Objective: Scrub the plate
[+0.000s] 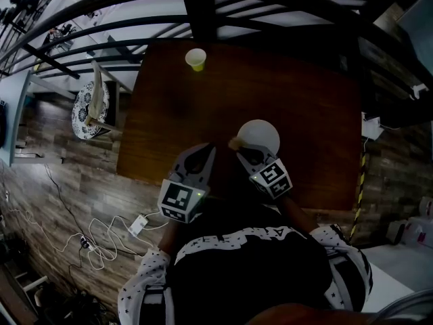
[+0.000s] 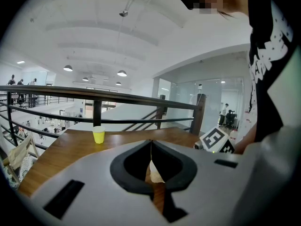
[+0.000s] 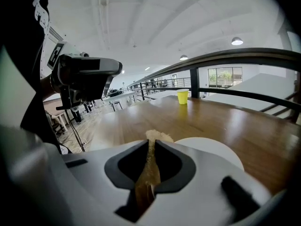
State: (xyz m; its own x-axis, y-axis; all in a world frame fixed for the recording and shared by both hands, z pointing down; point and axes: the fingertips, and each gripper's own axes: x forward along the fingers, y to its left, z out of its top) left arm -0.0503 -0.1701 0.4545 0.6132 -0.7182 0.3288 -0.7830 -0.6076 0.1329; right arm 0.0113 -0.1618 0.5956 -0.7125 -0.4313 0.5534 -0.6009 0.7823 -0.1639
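A white plate [image 1: 260, 135] lies on the brown table [image 1: 304, 114] close to the near edge; in the right gripper view the plate [image 3: 211, 148] sits just right of the jaws. My right gripper [image 1: 245, 153] [image 3: 151, 142] is shut on a tan scrubbing sponge [image 1: 235, 143] [image 3: 155, 136], whose tip reaches the plate's left rim. My left gripper [image 1: 203, 149] [image 2: 150, 142] hovers to the left of the plate with its jaws shut and nothing clearly held. Whether the sponge touches the plate I cannot tell.
A yellow cup [image 1: 195, 59] [image 2: 99, 134] [image 3: 182, 97] stands at the table's far edge, by a dark railing [image 1: 203, 12]. Cables [image 1: 101, 239] lie on the wooden floor to the left. A patterned chair [image 1: 91, 107] stands left of the table.
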